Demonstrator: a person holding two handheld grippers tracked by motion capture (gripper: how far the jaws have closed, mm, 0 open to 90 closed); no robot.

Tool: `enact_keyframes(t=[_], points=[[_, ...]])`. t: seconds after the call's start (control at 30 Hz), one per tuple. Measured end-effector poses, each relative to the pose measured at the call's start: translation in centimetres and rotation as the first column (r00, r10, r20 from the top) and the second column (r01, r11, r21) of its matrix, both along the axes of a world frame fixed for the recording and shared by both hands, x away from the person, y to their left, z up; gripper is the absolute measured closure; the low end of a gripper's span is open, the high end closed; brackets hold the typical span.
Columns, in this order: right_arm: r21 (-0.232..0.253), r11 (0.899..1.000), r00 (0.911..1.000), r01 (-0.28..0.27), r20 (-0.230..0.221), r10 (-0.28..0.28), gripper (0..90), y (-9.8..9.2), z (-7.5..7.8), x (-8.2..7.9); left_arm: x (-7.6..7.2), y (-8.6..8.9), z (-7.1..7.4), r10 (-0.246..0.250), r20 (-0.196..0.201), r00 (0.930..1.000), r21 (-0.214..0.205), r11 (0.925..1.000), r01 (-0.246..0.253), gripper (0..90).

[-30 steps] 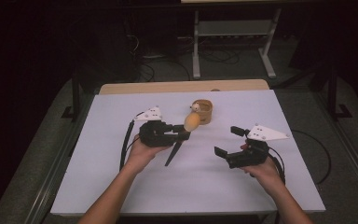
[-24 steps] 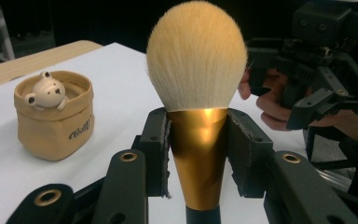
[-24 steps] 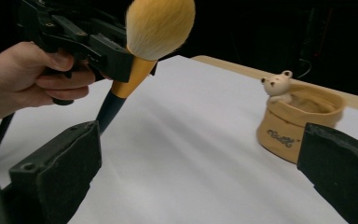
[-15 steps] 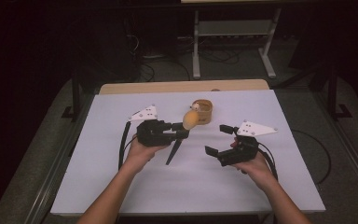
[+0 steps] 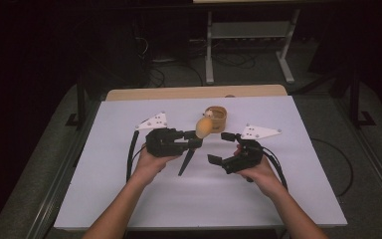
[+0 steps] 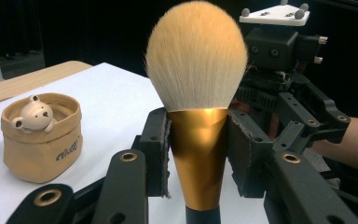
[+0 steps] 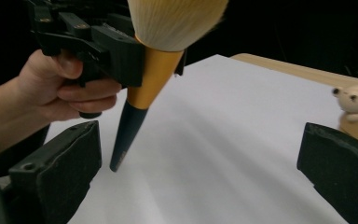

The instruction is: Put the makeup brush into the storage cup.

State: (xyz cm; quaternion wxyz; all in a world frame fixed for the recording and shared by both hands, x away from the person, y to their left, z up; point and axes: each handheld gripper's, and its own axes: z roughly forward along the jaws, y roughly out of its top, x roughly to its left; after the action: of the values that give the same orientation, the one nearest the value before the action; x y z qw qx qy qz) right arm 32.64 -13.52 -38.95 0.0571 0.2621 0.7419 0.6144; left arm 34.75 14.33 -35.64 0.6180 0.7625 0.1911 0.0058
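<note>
Left gripper (image 5: 191, 142) is clamped on the makeup brush (image 6: 198, 116) mid-table, right gripper (image 5: 224, 148) wide apart beside it.

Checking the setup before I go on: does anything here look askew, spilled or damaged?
Nothing stands out. The left tongs clamp the makeup brush by its gold ferrule, bristles intact. The bear pouch stands upright on the white table, nothing spilled.
</note>
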Motion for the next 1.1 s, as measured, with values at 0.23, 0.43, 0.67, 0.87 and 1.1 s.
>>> enact_keyframes(t=[0.23, 0.43, 0.67, 0.87, 1.1], points=[[-0.009, 0.999, 0.9990, -0.041, -0.017, 0.041, 0.0, 1.6, -0.3, 0.3, 0.0, -0.3, -0.1, 0.004, 0.002, 1.0000, -0.005, 1.0000, -0.004, 61.6], [-0.012, 0.998, 0.9974, -0.065, -0.032, 0.065, 1.8, 2.8, -0.8, 0.3, -0.1, -0.7, -0.3, 0.001, -0.002, 1.0000, -0.002, 1.0000, -0.001, 61.6], [0.015, 0.997, 0.9953, -0.073, -0.063, 0.074, 13.4, 3.4, -1.2, 0.1, -0.3, -1.1, -0.4, -0.006, 0.002, 1.0000, -0.002, 1.0000, 0.006, 61.6], [0.043, 0.996, 0.9943, -0.078, -0.069, 0.081, 24.0, 3.9, -1.3, -0.1, -0.3, -1.2, -0.5, -0.005, 0.003, 1.0000, 0.000, 1.0000, 0.005, 61.6], [0.049, 0.996, 0.9951, -0.069, -0.068, 0.072, 40.1, 4.3, -1.3, -0.2, -0.3, -1.2, -0.6, -0.005, -0.009, 0.9999, -0.009, 1.0000, 0.005, 61.6]])
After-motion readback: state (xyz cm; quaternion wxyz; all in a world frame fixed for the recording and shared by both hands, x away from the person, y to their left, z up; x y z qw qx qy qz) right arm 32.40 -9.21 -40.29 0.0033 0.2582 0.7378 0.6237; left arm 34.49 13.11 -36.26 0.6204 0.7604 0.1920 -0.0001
